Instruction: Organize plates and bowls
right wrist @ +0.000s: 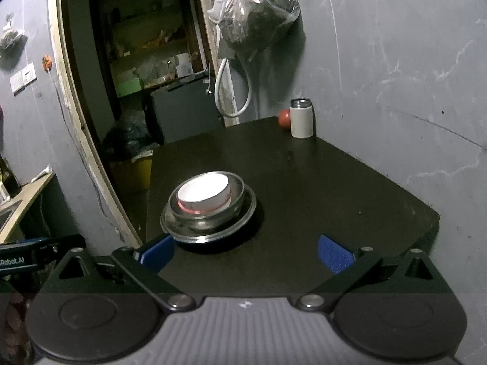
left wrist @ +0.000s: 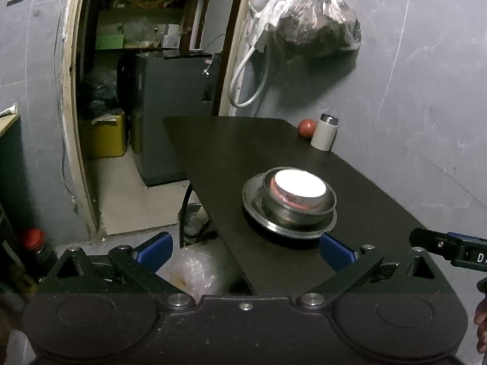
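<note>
Stacking looks finished — a white bowl (left wrist: 299,186) is nested in a steel bowl (left wrist: 299,205) on a steel plate (left wrist: 289,226), mid-table (right wrist: 334,188). Left gripper (left wrist: 243,251) and right gripper (right wrist: 245,252) are held just short of the plate, jaws spread, empty. Next, only a withdrawal seems called for.

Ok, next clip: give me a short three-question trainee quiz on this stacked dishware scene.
1. True or false: the white bowl sits beside the metal bowl, not in it.
2. What carries the metal bowl?
3. Left gripper and right gripper: jaws open or shut?

Key:
1. False, it is nested inside.
2. The metal plate on the black table.
3. Both open, holding nothing.
</note>
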Motion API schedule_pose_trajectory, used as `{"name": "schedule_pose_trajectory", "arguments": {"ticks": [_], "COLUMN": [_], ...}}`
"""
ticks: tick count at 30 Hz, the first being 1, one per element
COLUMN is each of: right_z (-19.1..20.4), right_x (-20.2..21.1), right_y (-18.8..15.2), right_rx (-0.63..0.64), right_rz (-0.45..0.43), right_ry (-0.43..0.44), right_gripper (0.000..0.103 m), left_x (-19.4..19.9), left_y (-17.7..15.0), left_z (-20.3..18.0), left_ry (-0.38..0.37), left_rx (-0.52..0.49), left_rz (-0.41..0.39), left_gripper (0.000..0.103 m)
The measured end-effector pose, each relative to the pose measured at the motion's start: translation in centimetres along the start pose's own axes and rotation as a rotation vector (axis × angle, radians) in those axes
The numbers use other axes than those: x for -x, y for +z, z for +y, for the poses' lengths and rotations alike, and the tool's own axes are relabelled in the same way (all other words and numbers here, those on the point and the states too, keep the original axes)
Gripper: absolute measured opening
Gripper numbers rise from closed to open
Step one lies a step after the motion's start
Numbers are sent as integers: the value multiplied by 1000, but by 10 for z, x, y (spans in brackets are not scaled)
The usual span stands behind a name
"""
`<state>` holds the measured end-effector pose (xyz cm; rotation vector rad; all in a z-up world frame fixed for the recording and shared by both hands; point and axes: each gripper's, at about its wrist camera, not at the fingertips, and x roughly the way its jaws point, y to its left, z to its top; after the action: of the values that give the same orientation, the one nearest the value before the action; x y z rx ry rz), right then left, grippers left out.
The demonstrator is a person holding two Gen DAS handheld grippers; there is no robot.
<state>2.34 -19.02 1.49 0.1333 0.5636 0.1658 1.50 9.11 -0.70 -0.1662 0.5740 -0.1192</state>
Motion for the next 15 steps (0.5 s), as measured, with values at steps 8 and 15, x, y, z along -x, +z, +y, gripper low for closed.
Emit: {"name": "schedule_pose_trajectory", "arguments": {"ticks": [8,15], "right_z": [2,0], "right_x": [7,7], "right_y": [-14,-21], "right_rx": [7,1], "right_rz": [30,53], "right_ry": [-3,-8], "right_gripper": [103,103], "left_x": [4,5], "left_y": [-14,-22], "left_z": [5,4], "left_ry": [-1,-10], "left_rx": [17,0], "left_rz": [33,51], "left_gripper": [102,102]}}
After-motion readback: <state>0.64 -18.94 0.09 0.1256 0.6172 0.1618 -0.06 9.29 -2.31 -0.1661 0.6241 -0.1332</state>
